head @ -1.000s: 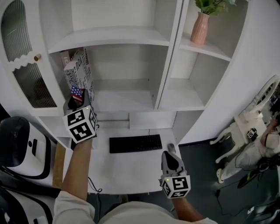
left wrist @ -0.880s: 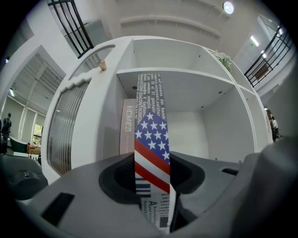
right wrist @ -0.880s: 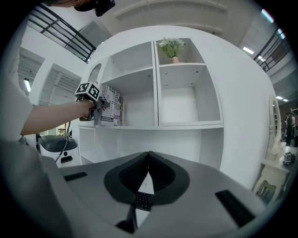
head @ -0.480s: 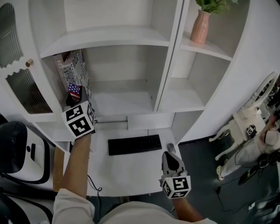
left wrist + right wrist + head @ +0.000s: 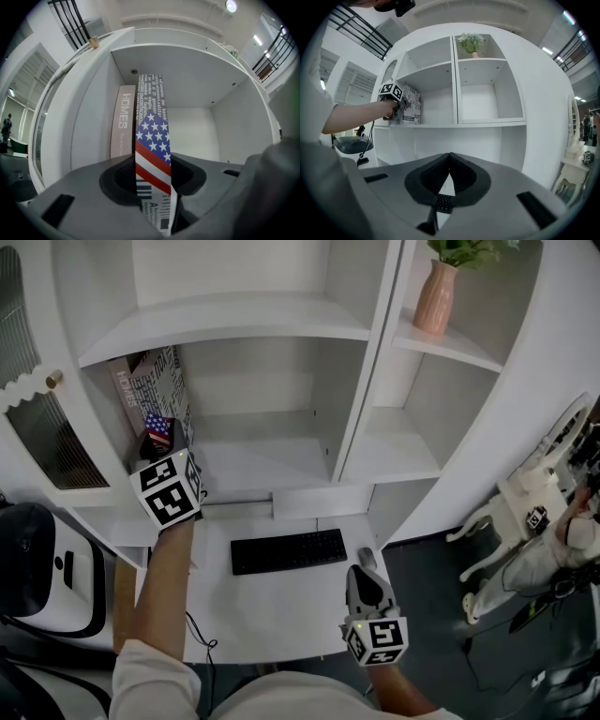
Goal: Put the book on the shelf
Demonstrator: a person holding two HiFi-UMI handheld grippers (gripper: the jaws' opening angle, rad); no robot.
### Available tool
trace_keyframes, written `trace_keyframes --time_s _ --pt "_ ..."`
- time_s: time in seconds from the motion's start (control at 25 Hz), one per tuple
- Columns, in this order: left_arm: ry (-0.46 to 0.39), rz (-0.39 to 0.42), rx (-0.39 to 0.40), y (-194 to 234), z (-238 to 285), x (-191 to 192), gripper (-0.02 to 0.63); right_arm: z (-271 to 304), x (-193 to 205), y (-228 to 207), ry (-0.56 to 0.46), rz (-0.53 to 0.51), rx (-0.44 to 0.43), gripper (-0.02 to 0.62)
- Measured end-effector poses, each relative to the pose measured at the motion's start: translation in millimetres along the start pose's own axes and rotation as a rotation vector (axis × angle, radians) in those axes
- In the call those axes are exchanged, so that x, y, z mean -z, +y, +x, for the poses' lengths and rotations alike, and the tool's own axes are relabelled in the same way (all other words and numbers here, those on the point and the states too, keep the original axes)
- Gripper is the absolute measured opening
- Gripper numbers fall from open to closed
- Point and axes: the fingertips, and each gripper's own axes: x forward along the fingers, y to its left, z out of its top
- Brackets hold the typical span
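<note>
Left gripper: jaws set wide and pressed on both faces of a thin upright book, whose glossy edge is printed with stars, stripes and text. The book stands in the left compartment of the smooth white shelf, just beside a pale-spined book near the side wall. Right gripper: grey jaws closed tip to tip, empty, above the white desk near a flat black keyboard.
</note>
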Motion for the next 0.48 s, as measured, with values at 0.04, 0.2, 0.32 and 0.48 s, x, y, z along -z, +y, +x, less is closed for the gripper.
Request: trace_keyframes --time_s 0.04,0.2,0.32,0.48 --pt "0.0 -0.002 0.001 0.2 1.8 0.1 0.153 1.0 0.3 0.6 0.001 0.0 0.0 0.003" --pt "0.004 -0.008 0.002 1.8 8.3 0.5 0.155 4.6 -0.5 1.4 0.002 0.002 0.003 0.003" --pt "0.003 -0.01 0.003 2.5 12.8 0.8 0.155 6.6 -0.6 2.2 0.002 0.003 0.006 0.003" --pt "0.004 -0.003 0.009 -0.4 17.2 1.4 0.154 7.7 -0.1 1.8 0.005 0.005 0.011 0.003"
